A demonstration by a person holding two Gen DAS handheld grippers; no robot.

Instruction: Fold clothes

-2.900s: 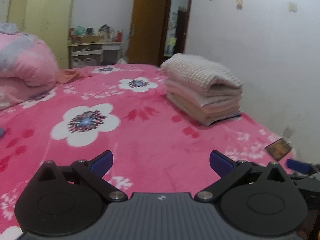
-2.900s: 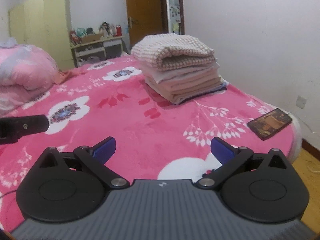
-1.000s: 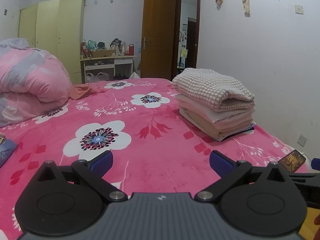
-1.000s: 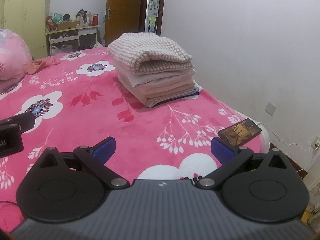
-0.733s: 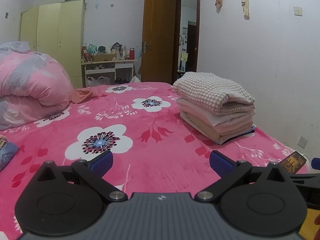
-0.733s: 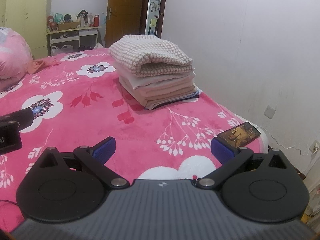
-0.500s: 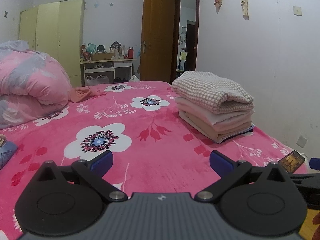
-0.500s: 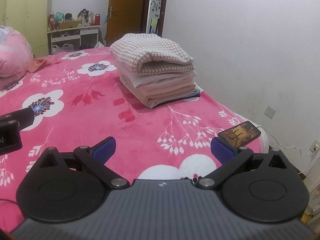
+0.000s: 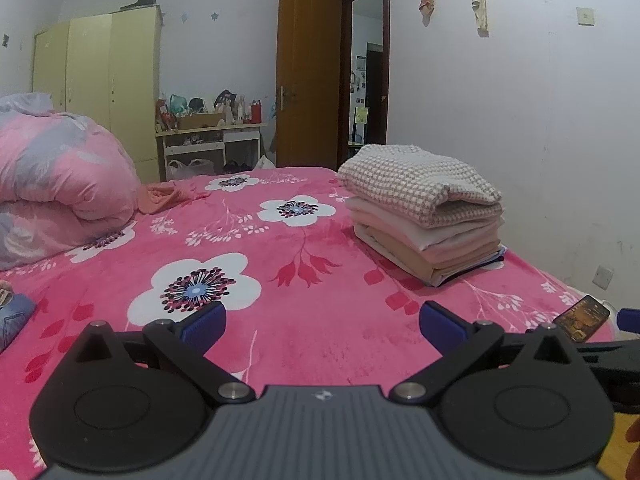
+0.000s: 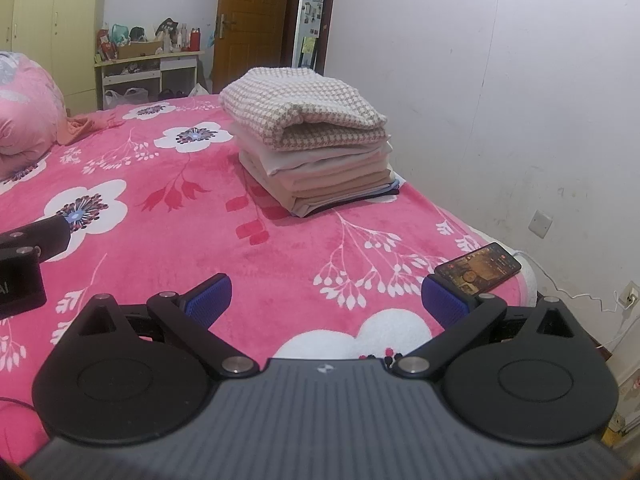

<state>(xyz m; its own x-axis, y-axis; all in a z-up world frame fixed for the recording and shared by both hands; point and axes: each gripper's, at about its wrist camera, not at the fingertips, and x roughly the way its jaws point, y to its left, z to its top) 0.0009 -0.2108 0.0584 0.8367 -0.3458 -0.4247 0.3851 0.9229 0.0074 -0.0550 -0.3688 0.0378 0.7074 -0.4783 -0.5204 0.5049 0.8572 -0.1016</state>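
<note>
Folded clothes (image 9: pixel 424 210) sit in a neat stack on the pink flowered blanket (image 9: pixel 280 272), at about two o'clock from the left gripper (image 9: pixel 320 322) in the left wrist view. A checked knit lies on top of the stack, with pale pink and beige layers under it. The left gripper is spread wide over the blanket with nothing between its blue pads (image 9: pixel 202 322). At ten o'clock a rolled pink quilt (image 9: pixel 60 192) lies on the bed, and a loose peach garment (image 9: pixel 164 198) rests just beside it. A bit of blue denim (image 9: pixel 12 316) shows at nine o'clock, at the frame edge. A phone (image 9: pixel 582 316) lies at three o'clock, near the bed's corner.

From the right wrist view, the stack (image 10: pixel 316 148) stands at twelve o'clock, well apart from the right gripper (image 10: pixel 326 300). This gripper is also spread wide and empty, its pads (image 10: pixel 210 300) above the blanket (image 10: pixel 168 208). The phone (image 10: pixel 478 268) lies at two o'clock, just behind the right-hand pad. The left gripper's black body (image 10: pixel 28 256) enters at nine o'clock.
</note>
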